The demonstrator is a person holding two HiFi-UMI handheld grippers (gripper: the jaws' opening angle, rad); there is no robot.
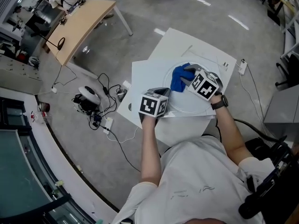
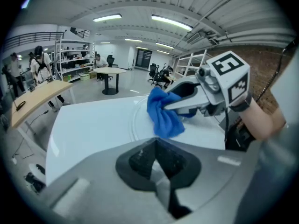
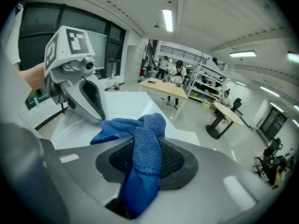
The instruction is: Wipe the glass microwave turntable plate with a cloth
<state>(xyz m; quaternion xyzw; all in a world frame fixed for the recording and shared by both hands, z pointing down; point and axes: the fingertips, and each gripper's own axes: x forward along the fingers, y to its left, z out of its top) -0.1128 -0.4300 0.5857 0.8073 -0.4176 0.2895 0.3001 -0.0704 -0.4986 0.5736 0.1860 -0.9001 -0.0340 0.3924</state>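
Cloth [image 3: 140, 139] in right gripper [image 3: 141, 164], over plate [image 1: 189, 111] — head view

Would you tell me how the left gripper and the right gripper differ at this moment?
The right gripper is shut on the cloth; the left gripper has its jaws together with no cloth in them. The right gripper is over the plate, while the left gripper sits at the plate's near left rim. Both carry a marker cube and are over the same white table.
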